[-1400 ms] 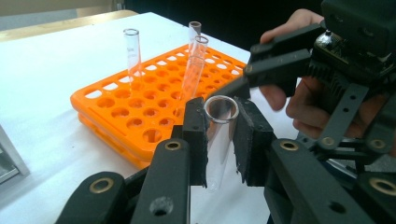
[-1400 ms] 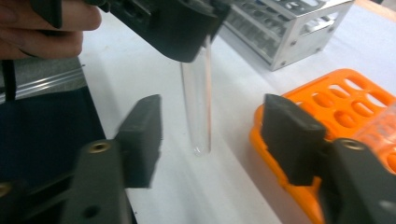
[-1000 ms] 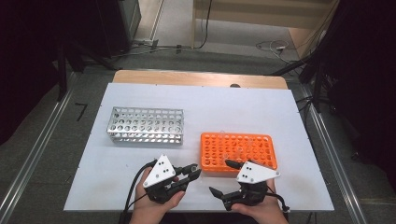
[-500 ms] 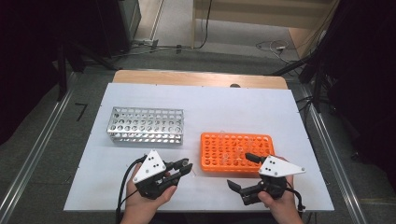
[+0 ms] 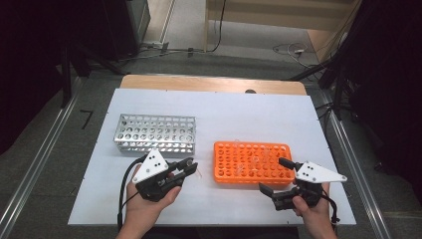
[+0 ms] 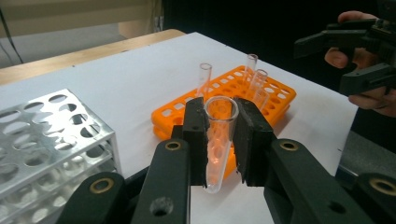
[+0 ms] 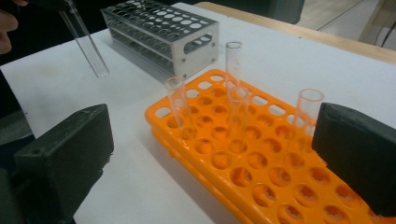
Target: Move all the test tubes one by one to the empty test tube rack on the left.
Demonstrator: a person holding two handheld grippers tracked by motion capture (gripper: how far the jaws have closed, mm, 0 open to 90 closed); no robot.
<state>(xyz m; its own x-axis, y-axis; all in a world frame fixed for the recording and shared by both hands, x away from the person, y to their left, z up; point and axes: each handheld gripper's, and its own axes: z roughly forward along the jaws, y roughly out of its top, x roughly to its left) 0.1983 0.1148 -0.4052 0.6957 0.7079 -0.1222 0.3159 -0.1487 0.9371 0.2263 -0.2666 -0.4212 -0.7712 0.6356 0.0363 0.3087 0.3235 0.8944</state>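
My left gripper (image 5: pixel 189 166) is shut on a clear test tube (image 6: pixel 218 140), which stands upright between the pads (image 6: pixel 196 135). It hovers just left of the orange rack (image 5: pixel 251 164), above the white table. Several clear tubes (image 7: pixel 238 112) stand in the orange rack (image 7: pixel 261 172). My right gripper (image 5: pixel 274 175) is at the rack's front right corner, its jaws wide open and nothing between them. The right gripper view looks between those jaws over the rack, with the held tube (image 7: pixel 86 42) at the top left. The right gripper (image 6: pixel 359 60) appears farther off in the left gripper view.
A silver metal rack (image 5: pixel 154 133) with empty holes stands on the white table (image 5: pixel 224 109) behind the left hand, and is close at the left in the left gripper view (image 6: pixel 42 135). A wooden strip (image 5: pixel 209 83) runs along the table's far edge.
The two hands have drawn apart. The left gripper moved left and a little up with the tube; the right gripper moved right along the orange rack's front.
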